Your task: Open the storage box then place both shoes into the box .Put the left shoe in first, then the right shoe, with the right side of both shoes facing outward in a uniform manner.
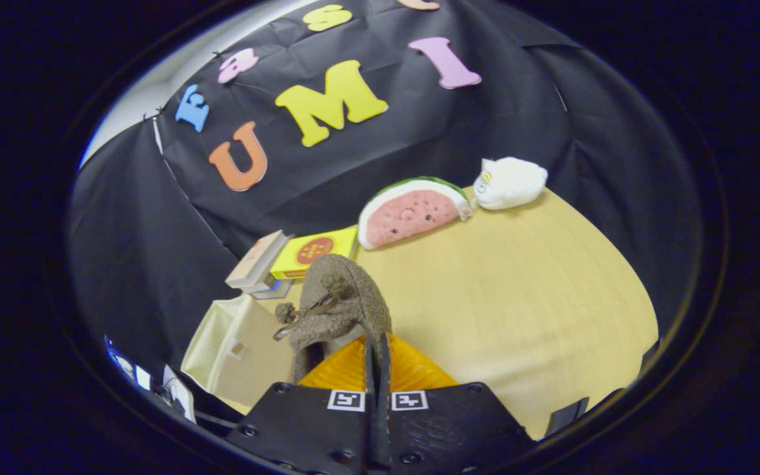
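A: What is the gripper point(376, 359) holding at this moment?

B: A brown suede shoe point(337, 303). The two fingers stand almost together, with only a thin gap, and the edge of the shoe is pinched between them. So the jaws are closed on the shoe, and it hangs in the air, tilted, just ahead of the fingers.

A: Why is it held by the edge like that?

B: I think the thin rim is the only part narrow enough for such a small opening. Held this way, the shoe can also be turned, so that the correct side faces outward.

A: And the storage box?

B: The pale box point(235, 349) is below the shoe and to its left, at the near left corner of the wooden table point(518, 297). Whether it is open I cannot say for sure. The shoe is above its edge, so I judge it is being carried toward the box. Which shoe it is, left or right, I cannot tell.

A: What else is on the table?

B: Along the far edge there are a book point(258, 264) and a yellow box point(311, 254) near the left corner, then a watermelon plush point(410, 214) and a white plush point(510, 183). They are well apart from the shoe.
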